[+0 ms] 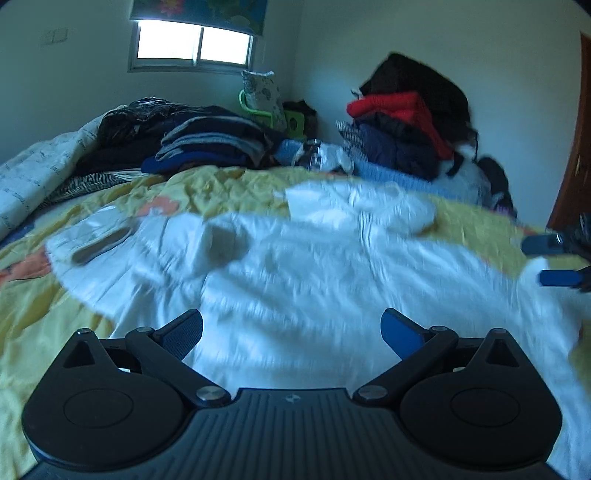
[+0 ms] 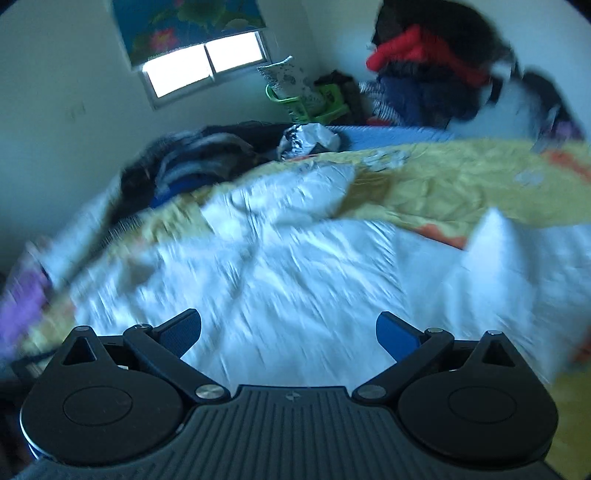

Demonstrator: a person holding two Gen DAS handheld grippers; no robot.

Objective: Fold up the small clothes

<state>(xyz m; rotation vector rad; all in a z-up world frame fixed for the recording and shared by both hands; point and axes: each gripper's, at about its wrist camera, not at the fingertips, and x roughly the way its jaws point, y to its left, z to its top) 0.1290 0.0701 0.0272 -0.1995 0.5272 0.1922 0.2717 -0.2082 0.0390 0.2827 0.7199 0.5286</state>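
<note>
Two blurred fisheye views look along grippers over a bed.

Left wrist view: the left gripper (image 1: 291, 334) fills the bottom of the frame, its two blue-padded fingers (image 1: 184, 332) spread wide apart with nothing between them. Just beyond them a white garment (image 1: 295, 273) lies spread across the middle of the frame on a yellow bedspread (image 1: 207, 188) with orange patches. The garment is rumpled, with a folded-over part near its upper centre. At far left a pale quilt (image 1: 33, 173) hangs at the bed's edge. In the upper left a bright window (image 1: 192, 42) sits under a flowered blind (image 1: 207, 11). Below it, at the back of the bed, is a stack of dark striped clothes (image 1: 207, 144). Right of that stands a green basket (image 1: 273, 114). In the upper right a heap of clothes (image 1: 410, 122), red and black on top, leans at the wall. At the right edge the right gripper (image 1: 546, 260) shows, its blue fingers apart, over the garment's edge.

Right wrist view: the right gripper (image 2: 288, 334) is at the bottom, jaws wide open and empty. The white garment (image 2: 295, 266) fills the centre, from left to right edge, on the bedspread (image 2: 443, 184). The window (image 2: 207, 62) is in the upper left, the dark stack (image 2: 199, 162) left of centre, the basket (image 2: 314, 99) above centre, and the heap (image 2: 424, 62) in the upper right.
</note>
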